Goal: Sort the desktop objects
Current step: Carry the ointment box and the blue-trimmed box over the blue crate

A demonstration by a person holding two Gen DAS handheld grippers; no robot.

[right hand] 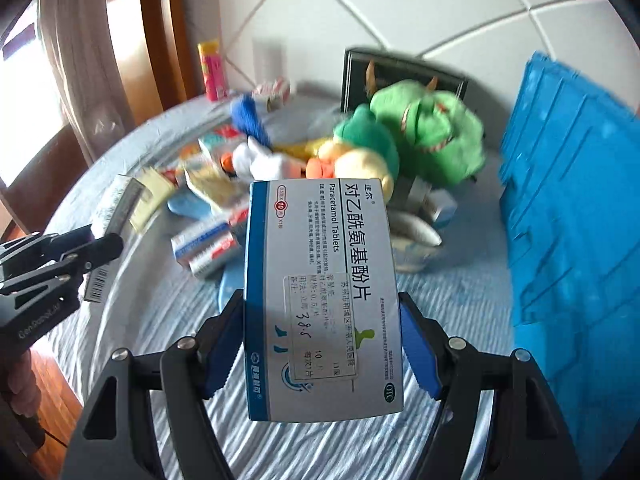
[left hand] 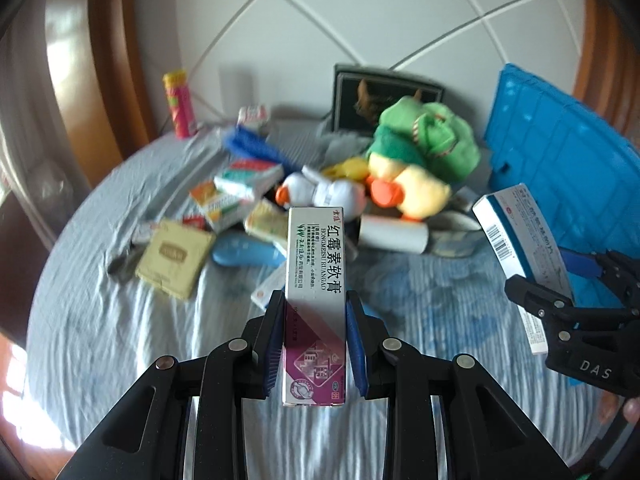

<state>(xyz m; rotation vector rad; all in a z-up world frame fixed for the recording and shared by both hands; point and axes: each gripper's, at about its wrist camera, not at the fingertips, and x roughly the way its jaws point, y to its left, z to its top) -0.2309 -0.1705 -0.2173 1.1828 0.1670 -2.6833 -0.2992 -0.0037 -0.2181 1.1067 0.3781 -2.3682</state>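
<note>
- Left hand-held gripper [left hand: 314, 344]: blue pads clamped on both long sides of a narrow purple-and-white ointment box [left hand: 315, 304], held lengthwise above the striped cloth [left hand: 120, 340].
- Right hand-held gripper [right hand: 322, 354]: clamped on a wider blue-and-white Paracetamol Tablets box [right hand: 320, 300], printed face up, also held clear of the cloth.
- Left view shows the right hand-held gripper at the right edge, its box tilted, barcode visible.
- Beyond both boxes: a pile of medicine cartons [left hand: 236, 192], a tan flat box [left hand: 176, 258], a light-blue oval item [left hand: 246, 254].
- Centre of pile: white plush duck [left hand: 324, 194], yellow duck plush [left hand: 416, 192] touching it, green plush [left hand: 432, 140] behind.
- Blue crate [right hand: 572, 208] stands at right, near the plush.
- Pink-yellow can [left hand: 179, 104] upright far left, by the wall; dark framed picture [left hand: 360, 96] behind the green plush.
- Background blurred, small labels unreadable.
</note>
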